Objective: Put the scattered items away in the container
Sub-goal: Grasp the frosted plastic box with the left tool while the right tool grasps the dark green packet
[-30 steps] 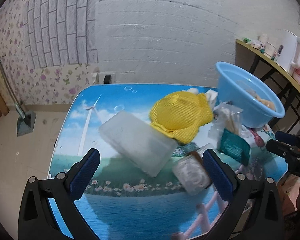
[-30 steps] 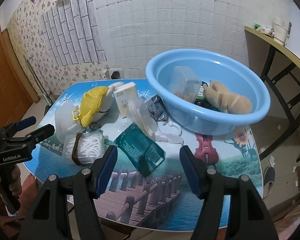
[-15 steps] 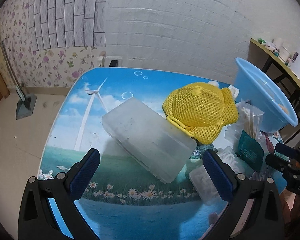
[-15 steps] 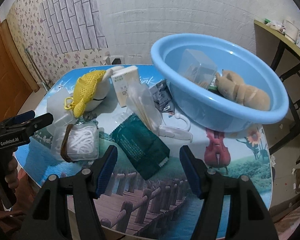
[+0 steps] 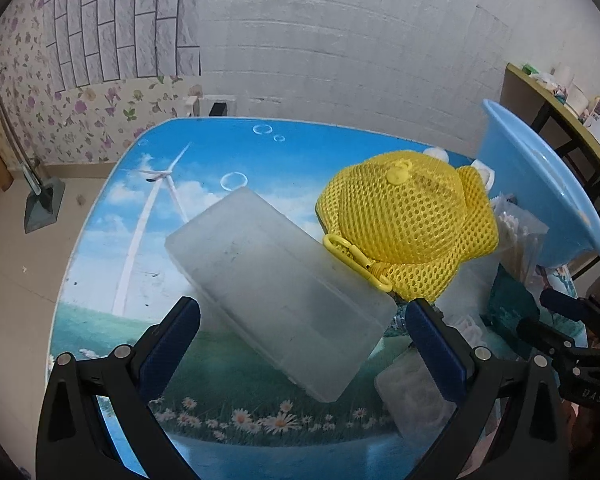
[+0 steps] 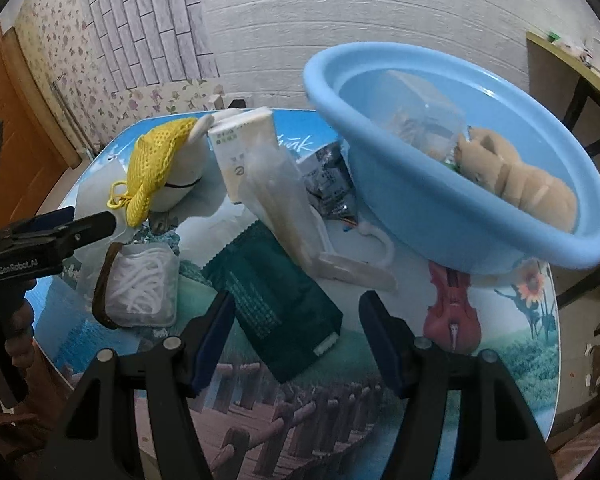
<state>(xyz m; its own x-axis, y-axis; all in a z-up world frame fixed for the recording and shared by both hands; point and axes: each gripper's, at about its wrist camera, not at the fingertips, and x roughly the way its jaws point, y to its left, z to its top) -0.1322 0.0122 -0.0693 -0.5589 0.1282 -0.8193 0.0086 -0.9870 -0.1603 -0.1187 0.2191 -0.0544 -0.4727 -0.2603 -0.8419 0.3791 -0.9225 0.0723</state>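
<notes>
Both closer to the picture-printed table than a second ago. Left tool now lower, spread wide and empty, straddling the frosted translucent rectangular plastic box, no pad touching yet. Right tool likewise lower, about half open, empty, framing the dark green foil sachet. Round light-blue plastic basin just beyond, already holding a tan plush toy. Probably two pickups about to begin; most clutter still outside the basin.
</notes>
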